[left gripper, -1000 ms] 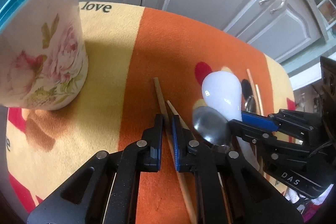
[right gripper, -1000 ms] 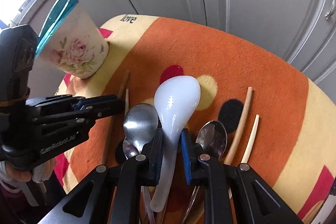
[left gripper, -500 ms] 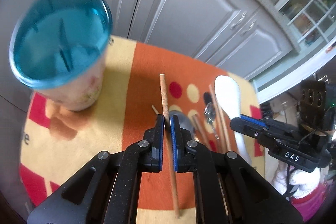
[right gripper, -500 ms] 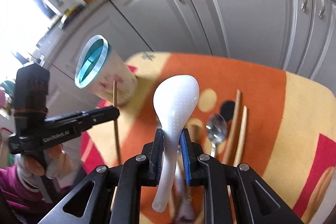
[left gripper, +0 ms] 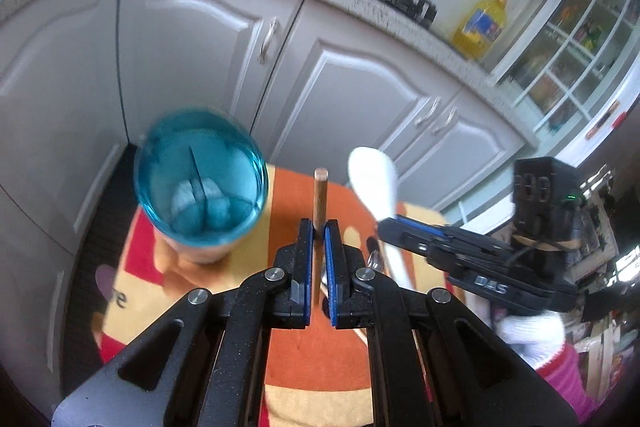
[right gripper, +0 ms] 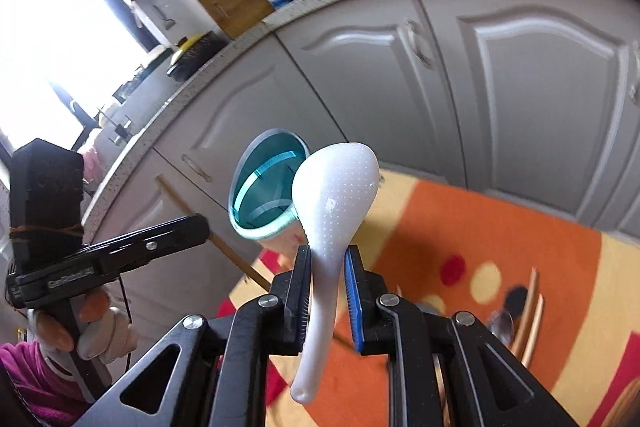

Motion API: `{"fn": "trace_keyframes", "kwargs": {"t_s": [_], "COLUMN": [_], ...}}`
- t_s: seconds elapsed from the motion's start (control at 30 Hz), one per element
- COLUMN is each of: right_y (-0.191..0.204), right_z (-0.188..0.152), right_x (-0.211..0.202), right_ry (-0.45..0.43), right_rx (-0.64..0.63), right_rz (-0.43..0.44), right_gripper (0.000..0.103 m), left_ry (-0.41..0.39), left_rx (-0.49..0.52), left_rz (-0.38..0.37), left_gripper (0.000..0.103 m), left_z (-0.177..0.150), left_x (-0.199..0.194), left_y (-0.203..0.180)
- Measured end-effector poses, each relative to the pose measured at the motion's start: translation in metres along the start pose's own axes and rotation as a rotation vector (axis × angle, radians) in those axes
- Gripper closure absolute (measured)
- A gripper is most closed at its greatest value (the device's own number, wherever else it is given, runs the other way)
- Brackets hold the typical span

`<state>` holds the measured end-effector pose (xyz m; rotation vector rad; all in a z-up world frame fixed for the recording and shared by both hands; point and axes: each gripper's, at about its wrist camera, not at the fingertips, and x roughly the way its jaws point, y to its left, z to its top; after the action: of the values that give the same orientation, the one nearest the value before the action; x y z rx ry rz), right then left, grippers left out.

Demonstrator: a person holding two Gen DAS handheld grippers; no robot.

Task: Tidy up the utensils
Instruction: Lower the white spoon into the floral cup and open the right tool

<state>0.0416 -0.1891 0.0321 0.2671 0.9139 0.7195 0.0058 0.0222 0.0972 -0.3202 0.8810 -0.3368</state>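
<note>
My left gripper (left gripper: 319,227) is shut on a wooden chopstick (left gripper: 319,197) and holds it upright, high above the mat, just right of the blue-rimmed flowered cup (left gripper: 200,183). My right gripper (right gripper: 326,253) is shut on the handle of a white rice spoon (right gripper: 334,195), bowl up, lifted in front of the cup (right gripper: 266,197). The spoon also shows in the left wrist view (left gripper: 376,183), and the chopstick in the right wrist view (right gripper: 208,227). The cup's blue inside shows no utensils.
An orange and yellow mat (right gripper: 500,227) covers the small table. Wooden chopsticks (right gripper: 530,315) and a metal spoon (right gripper: 502,323) lie on it at the right. Grey cabinet doors (left gripper: 360,95) stand close behind the table.
Both grippers have risen well above the mat with their loads. The chopstick and the white spoon have left the mat and now stand higher and nearer the cup's mouth.
</note>
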Motion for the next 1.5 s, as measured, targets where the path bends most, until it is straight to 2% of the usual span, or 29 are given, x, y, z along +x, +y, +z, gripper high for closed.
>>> {"fn": "trace_keyframes", "kwargs": {"t_s": [0.17, 0.27, 0.47, 0.7, 1.07, 1.3, 1.5], "right_y": [0.027, 0.04, 0.056, 0.06, 0.078, 0.073, 0.069], "right_z": [0.037, 0.063, 0.089, 0.085, 0.05, 0.031, 0.026], "right_x": [0.013, 0.031, 0.073, 0.119, 0.149, 0.15, 0.134], "right_ry": [-0.044, -0.062, -0.077, -0.094, -0.231, -0.218, -0.208], "right_rx": [-0.052, -0.077, -0.115, -0.191, -0.457, -0.471, -0.439], "right_rz": [0.018, 0.025, 0.018, -0.037, -0.23, -0.238, -0.204], "right_gripper": [0.087, 0.087, 0.087, 0.087, 0.087, 0.088, 0.087], "left_ry": [-0.08, -0.131, -0.192, -0.201, -0.133, -0.118, -0.102], "left_rx": [0.033, 0.047, 0.049, 0.061, 0.041, 0.047, 0.044], "left_rz": [-0.003, 0.015, 0.078, 0.163, 0.242, 0.261, 0.273], "left_gripper": [0.099, 0.099, 0.099, 0.099, 0.099, 0.099, 0.099], "left_z": [0.032, 0.052, 0.088, 0.107, 0.091, 0.083, 0.077], "left_x": [-0.044, -0.068, -0.095, -0.094, -0.051, -0.037, -0.025], "left_y": [0.004, 0.009, 0.027, 0.046, 0.069, 0.072, 0.073]}}
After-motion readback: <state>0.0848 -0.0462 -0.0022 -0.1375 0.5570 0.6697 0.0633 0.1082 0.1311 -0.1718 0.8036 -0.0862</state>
